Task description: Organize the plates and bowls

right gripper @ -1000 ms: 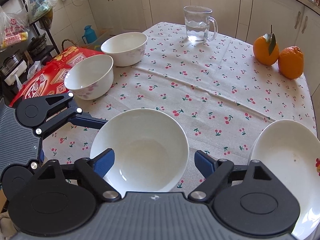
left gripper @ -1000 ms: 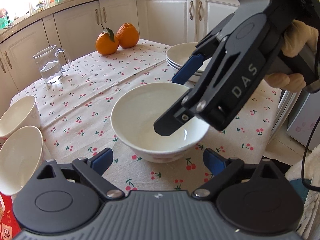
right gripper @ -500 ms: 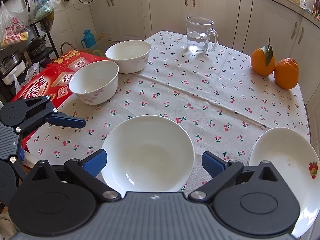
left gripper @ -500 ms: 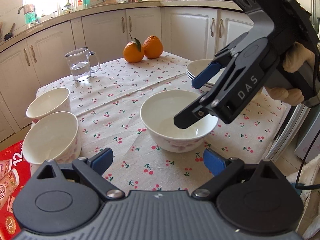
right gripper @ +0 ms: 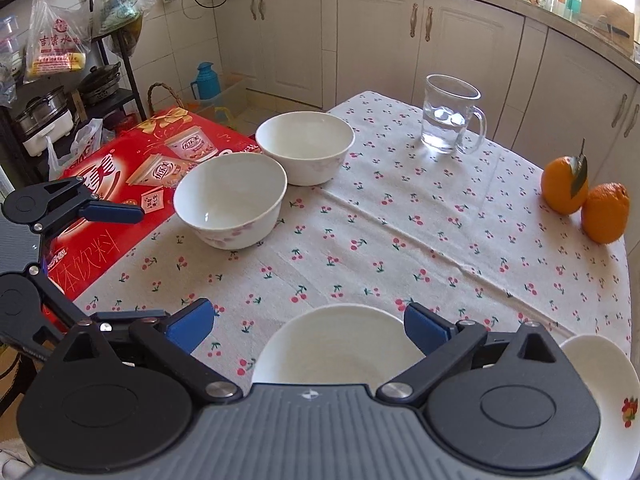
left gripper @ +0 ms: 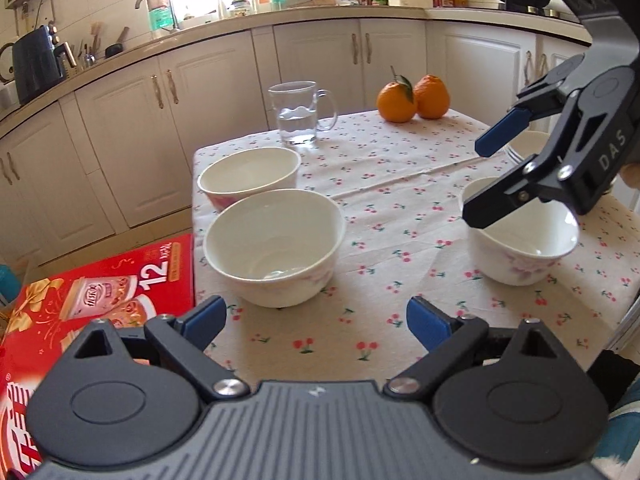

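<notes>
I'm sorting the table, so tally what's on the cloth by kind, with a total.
Bowls: 3
Plate stacks: 1
Oranges: 2
Glass mugs: 1
Total: 7

"DAS" on the right tongs (left gripper: 486, 178); "12" on the red carton (left gripper: 100, 296); "体饮料" along its side.

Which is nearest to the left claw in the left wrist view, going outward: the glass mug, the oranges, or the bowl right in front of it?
1. Nearest bowl, right ahead of the left claw, at the table's left edge.
2. Glass mug, farther back, centre.
3. Oranges, farthest, at the far right corner.
</notes>
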`<action>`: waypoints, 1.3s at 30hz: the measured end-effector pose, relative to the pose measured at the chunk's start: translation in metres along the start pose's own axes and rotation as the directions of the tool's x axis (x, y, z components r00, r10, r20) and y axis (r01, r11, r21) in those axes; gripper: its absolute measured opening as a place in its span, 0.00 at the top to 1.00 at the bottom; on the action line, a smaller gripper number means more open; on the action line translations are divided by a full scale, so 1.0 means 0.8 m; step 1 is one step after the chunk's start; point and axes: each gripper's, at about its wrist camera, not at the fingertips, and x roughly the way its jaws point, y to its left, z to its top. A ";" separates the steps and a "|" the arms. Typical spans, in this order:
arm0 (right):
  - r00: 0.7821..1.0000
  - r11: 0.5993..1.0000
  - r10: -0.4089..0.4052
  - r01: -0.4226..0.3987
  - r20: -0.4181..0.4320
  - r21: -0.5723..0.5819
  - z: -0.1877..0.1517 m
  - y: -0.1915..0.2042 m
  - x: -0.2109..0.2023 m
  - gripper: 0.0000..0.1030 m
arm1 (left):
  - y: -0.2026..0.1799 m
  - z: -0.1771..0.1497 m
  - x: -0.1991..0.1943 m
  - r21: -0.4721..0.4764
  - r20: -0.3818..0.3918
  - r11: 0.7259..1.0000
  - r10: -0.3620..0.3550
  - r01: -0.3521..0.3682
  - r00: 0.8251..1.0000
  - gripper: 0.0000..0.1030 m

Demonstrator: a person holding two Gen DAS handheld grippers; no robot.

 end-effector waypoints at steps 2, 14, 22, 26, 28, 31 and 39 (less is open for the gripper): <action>1.000 1.000 0.009 -0.009 0.008 -0.013 0.016 0.006 0.008 0.00 | 0.012 0.001 0.010 0.004 -0.009 1.000 0.010 -0.010 1.000 0.06; 0.997 0.996 0.074 -0.075 -0.018 -0.049 0.093 0.021 0.086 0.09 | 0.041 0.012 0.047 0.018 -0.025 1.000 -0.018 0.019 1.000 0.07; 0.992 0.994 0.105 -0.107 -0.064 -0.031 0.103 0.018 0.128 0.25 | 0.046 0.018 0.058 0.020 -0.024 0.998 -0.055 0.056 0.998 0.09; 0.990 0.992 0.119 -0.121 -0.077 -0.025 0.105 0.019 0.140 0.33 | 0.046 0.021 0.061 0.024 -0.023 0.997 -0.070 0.071 0.997 0.13; 0.989 0.991 0.127 -0.129 -0.082 -0.019 0.105 0.019 0.143 0.38 | 0.046 0.022 0.062 0.027 -0.024 0.997 -0.076 0.076 0.997 0.13; 0.987 0.991 0.132 -0.134 -0.086 -0.020 0.105 0.020 0.146 0.44 | 0.046 0.022 0.062 0.027 -0.023 0.996 -0.084 0.085 0.996 0.15; 0.986 0.989 0.142 -0.145 -0.088 -0.026 0.106 0.023 0.146 0.46 | 0.047 0.022 0.062 0.023 -0.022 0.996 -0.086 0.087 0.996 0.15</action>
